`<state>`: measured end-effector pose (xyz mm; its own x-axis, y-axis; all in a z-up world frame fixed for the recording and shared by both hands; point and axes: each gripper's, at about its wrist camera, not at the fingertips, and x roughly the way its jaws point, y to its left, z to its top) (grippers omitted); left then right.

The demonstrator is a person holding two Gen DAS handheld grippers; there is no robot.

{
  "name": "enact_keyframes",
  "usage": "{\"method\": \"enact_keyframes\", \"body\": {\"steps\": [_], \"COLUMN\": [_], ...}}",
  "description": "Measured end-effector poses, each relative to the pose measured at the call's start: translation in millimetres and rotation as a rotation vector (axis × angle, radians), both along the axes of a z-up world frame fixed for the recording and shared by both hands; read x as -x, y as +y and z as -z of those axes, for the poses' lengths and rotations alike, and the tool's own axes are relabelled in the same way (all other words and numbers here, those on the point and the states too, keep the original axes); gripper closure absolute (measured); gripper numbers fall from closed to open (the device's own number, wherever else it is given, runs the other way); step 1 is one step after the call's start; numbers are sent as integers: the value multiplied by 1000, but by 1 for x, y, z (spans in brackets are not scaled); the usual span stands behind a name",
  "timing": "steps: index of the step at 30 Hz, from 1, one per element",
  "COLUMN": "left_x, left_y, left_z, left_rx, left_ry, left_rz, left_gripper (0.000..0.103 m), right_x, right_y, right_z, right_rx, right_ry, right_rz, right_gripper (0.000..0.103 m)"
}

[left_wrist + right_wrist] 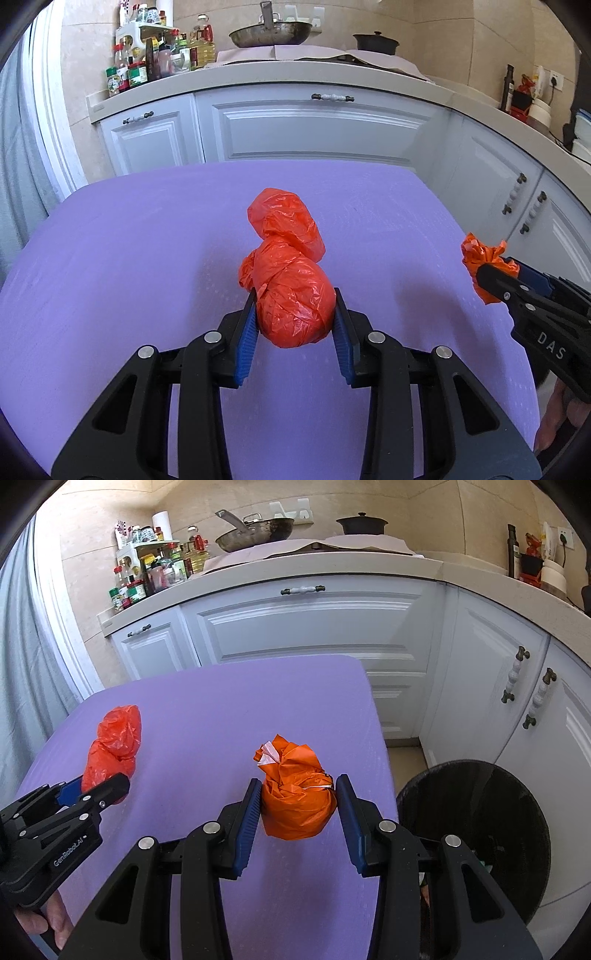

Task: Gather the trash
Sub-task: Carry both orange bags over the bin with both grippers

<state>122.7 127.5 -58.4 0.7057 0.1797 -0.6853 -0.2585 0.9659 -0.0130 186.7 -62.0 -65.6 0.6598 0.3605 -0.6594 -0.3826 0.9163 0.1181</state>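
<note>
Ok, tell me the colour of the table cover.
The table cover is plain purple, lilac in tone; the left wrist view shows it best.

Two knotted orange-red trash bags (291, 288) (297, 797) on purple mat (147, 258)

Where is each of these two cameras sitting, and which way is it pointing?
Left wrist view: sits on the left gripper, looking forward along its fingers over the purple table toward white cabinets; its fingers flank the red bag, and the right gripper enters from the right.
Right wrist view: sits on the right gripper, facing the same way; its fingers flank the orange bag, beside the black bin; the left gripper and a hand show.
Shared: table, both bags, both grippers, the cabinets.
</note>
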Motion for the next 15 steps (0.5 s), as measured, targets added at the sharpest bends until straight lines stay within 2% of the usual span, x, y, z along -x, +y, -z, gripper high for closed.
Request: {"method": "enact_keyframes", "body": {"steps": [15], "left_x": [56], "left_y": [-34], "left_z": [-12], "left_rx": [1], "left_ry": [-30], "left_rz": [52], "left_gripper": [68], "right_x": [54], "right_y": [-29], "right_z": [-5], "right_rx": [4], "right_ry": [-27], "right_rz": [12], "right_gripper": [62]}}
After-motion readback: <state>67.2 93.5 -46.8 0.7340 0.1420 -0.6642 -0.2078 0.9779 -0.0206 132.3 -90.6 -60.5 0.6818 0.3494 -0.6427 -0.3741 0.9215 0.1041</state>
